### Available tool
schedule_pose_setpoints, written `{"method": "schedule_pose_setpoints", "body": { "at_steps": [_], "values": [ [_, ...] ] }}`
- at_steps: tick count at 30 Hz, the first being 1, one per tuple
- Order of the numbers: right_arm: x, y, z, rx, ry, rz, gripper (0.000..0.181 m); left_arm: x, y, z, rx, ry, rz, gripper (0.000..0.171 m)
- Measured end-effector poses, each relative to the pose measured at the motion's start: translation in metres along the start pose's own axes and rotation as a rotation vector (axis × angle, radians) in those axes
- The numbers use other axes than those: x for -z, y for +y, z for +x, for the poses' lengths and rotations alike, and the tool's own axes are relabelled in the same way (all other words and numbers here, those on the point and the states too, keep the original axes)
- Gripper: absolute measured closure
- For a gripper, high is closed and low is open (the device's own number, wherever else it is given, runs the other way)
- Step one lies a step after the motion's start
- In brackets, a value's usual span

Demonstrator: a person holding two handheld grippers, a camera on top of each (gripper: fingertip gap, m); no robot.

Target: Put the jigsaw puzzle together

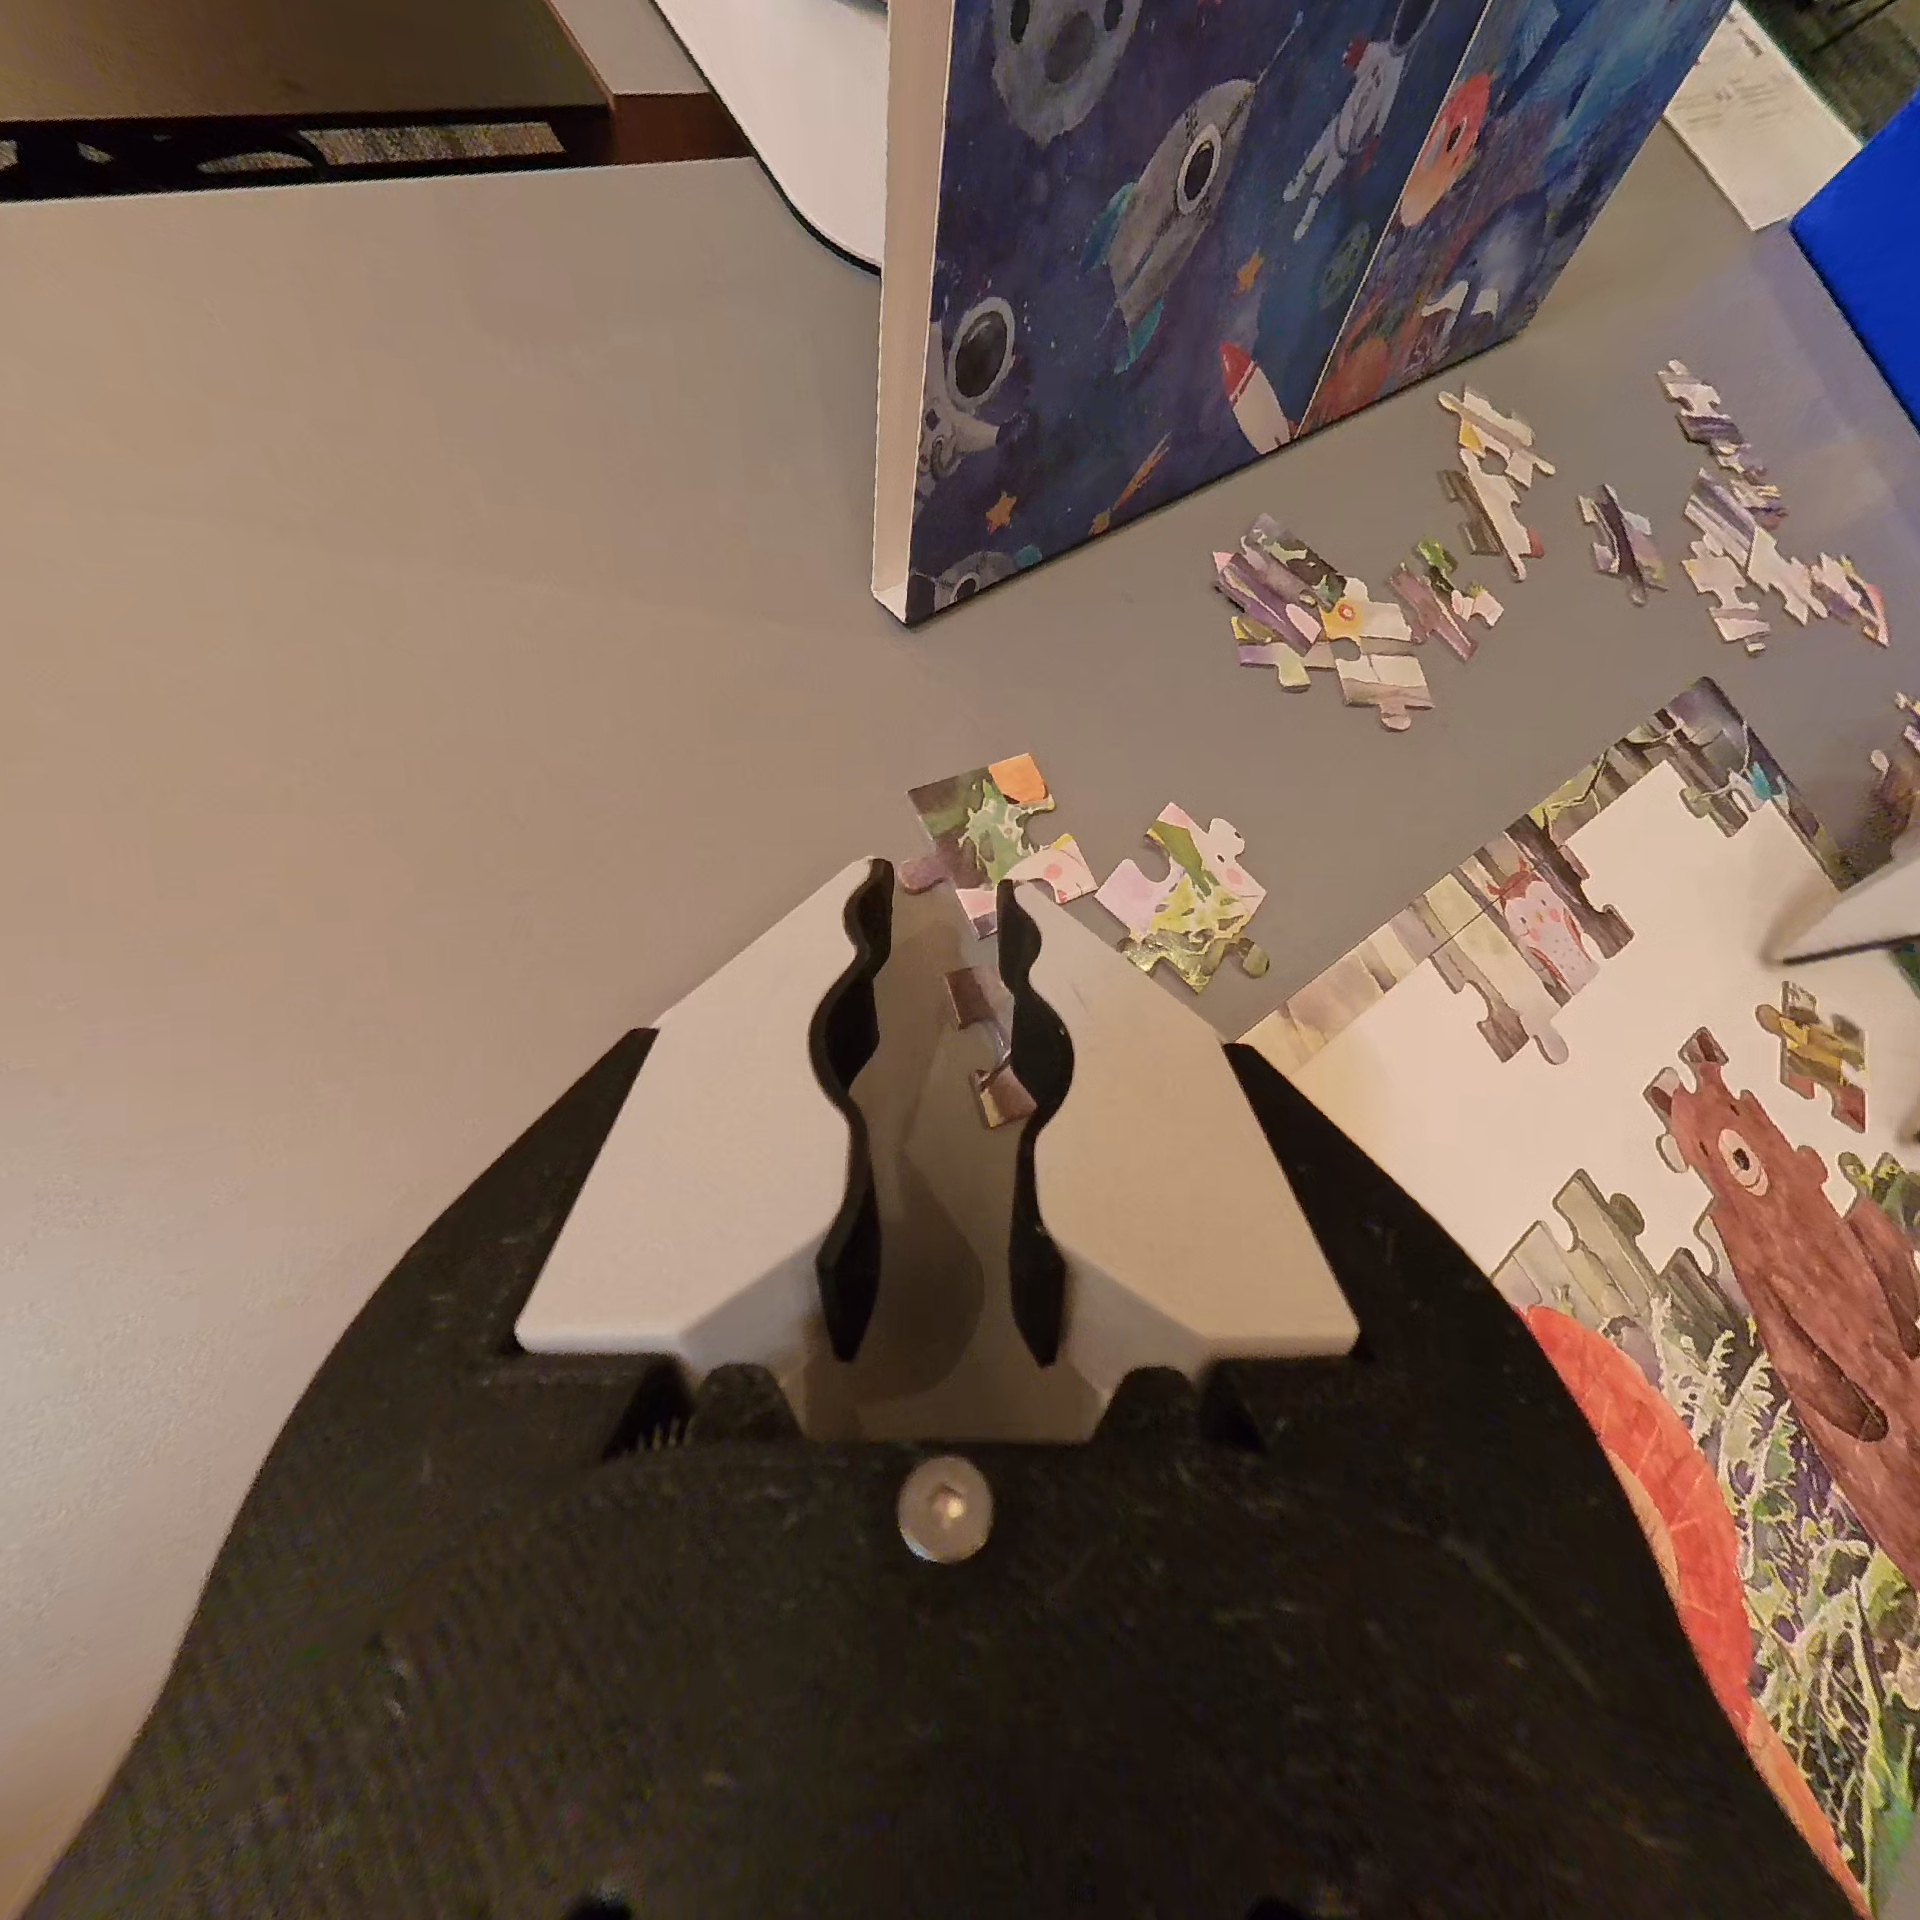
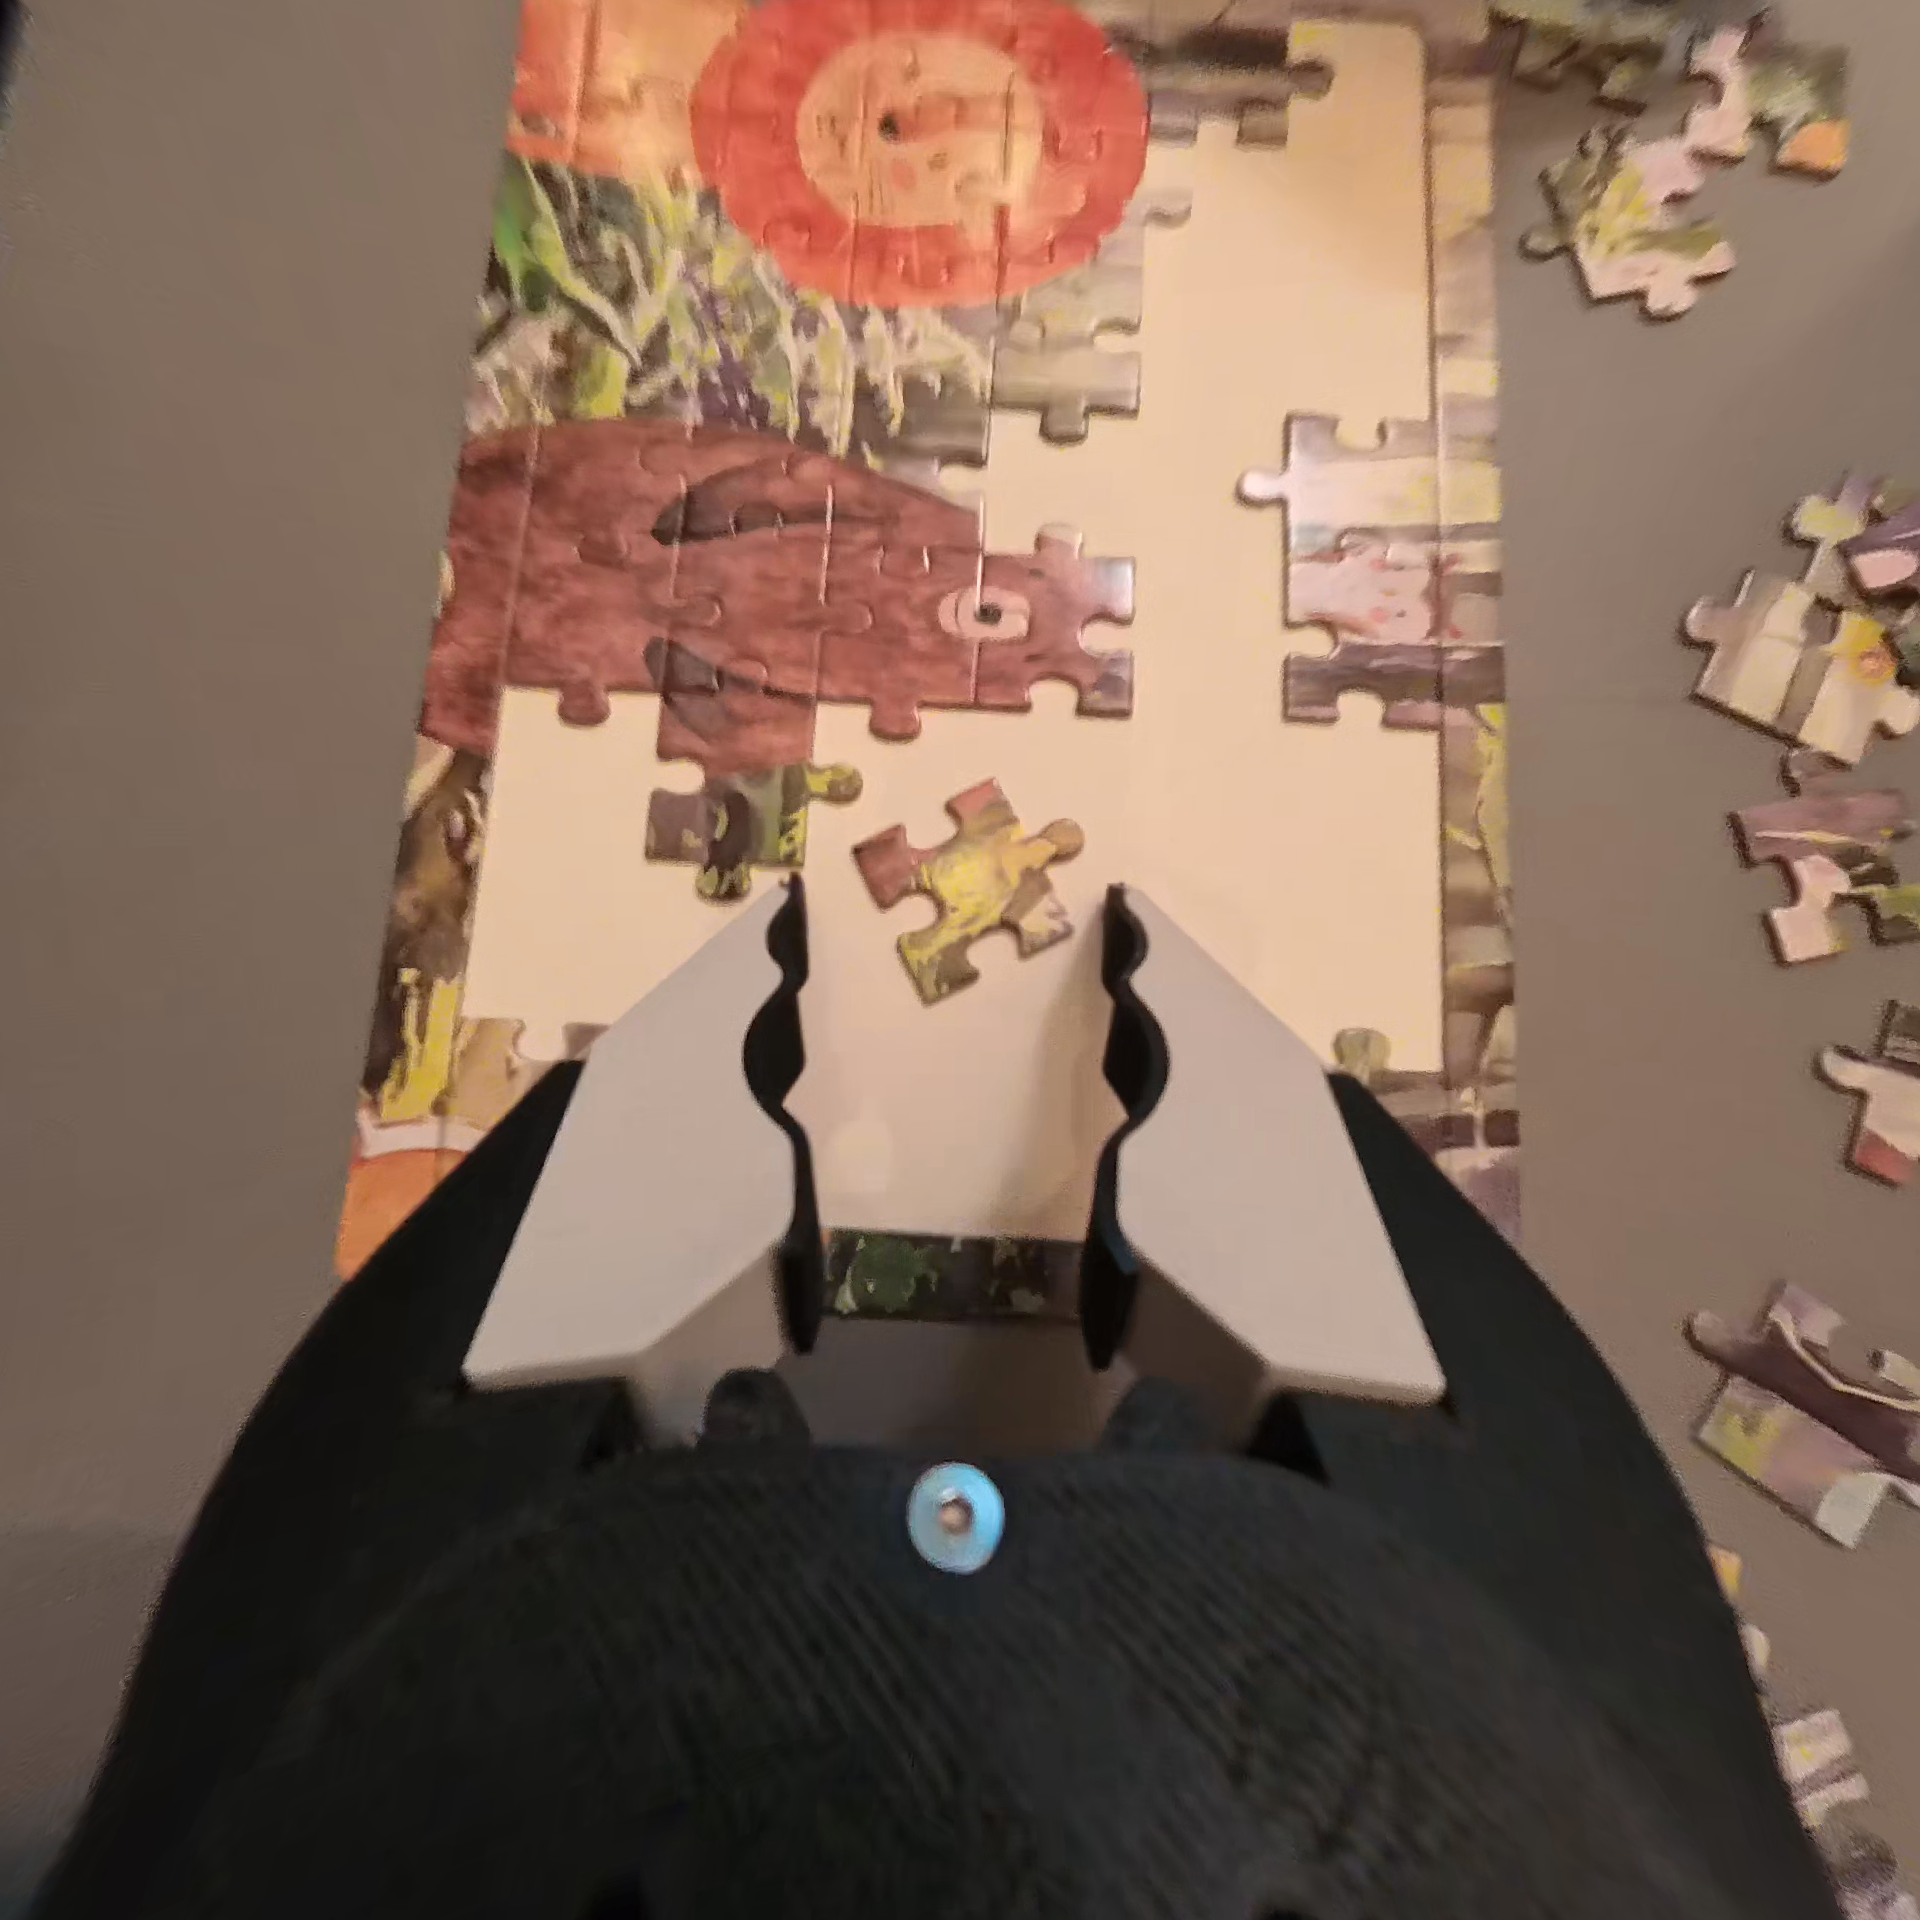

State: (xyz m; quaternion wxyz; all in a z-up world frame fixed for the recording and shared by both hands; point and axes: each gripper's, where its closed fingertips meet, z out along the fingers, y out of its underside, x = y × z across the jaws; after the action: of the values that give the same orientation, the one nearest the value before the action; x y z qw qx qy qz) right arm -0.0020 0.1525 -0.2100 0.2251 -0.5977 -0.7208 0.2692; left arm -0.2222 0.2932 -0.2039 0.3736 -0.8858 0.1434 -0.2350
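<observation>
The half-built jigsaw lies on a white backing board, with a brown bear and an orange lion face assembled. My right gripper is open just above the board. A loose brown and yellow-green piece lies flat between and just ahead of its fingertips. My left gripper hovers over the grey table left of the puzzle, jaws a narrow gap apart and empty. A few loose pieces lie under and just beyond its tips. The right gripper's finger shows at the edge.
The puzzle box stands upright at the back. Several loose pieces are scattered between it and the puzzle, and more lie right of the board. A blue object and a paper sheet sit far right. One gripper's finger ends stand about 25 centimeters off the other's.
</observation>
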Motion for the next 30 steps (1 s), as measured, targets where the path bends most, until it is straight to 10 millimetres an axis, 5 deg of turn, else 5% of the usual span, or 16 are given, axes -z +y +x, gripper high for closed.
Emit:
{"method": "schedule_pose_setpoints", "body": {
  "at_steps": [6,12,14,15,19,25,30],
  "values": [
    [-0.002,0.001,-0.005,0.004,-0.008,0.026,0.150,-0.001,0.001,0.000,-0.002,0.001,-0.010,0.154],
    [-0.002,0.000,-0.005,-0.012,0.036,0.017,0.151,-0.001,0.001,0.000,0.003,0.006,-0.009,0.154],
    [0.000,-0.004,-0.009,0.022,0.040,0.037,0.181,-0.001,0.001,0.000,0.000,0.003,-0.010,0.154],
    [0.003,-0.009,-0.009,0.044,0.061,0.068,0.181,-0.001,0.001,0.000,-0.002,0.002,-0.010,0.154],
    [0.009,-0.019,-0.007,0.024,0.098,0.101,0.158,-0.001,0.001,0.000,-0.003,0.000,-0.012,0.154],
    [0.006,-0.009,0.021,-0.111,0.171,0.096,0.131,-0.001,0.002,0.000,-0.002,0.001,-0.013,0.154],
    [-0.002,-0.001,0.017,-0.187,0.085,0.076,0.132,-0.002,0.002,0.001,-0.008,-0.003,-0.016,0.154]
  ]
}}
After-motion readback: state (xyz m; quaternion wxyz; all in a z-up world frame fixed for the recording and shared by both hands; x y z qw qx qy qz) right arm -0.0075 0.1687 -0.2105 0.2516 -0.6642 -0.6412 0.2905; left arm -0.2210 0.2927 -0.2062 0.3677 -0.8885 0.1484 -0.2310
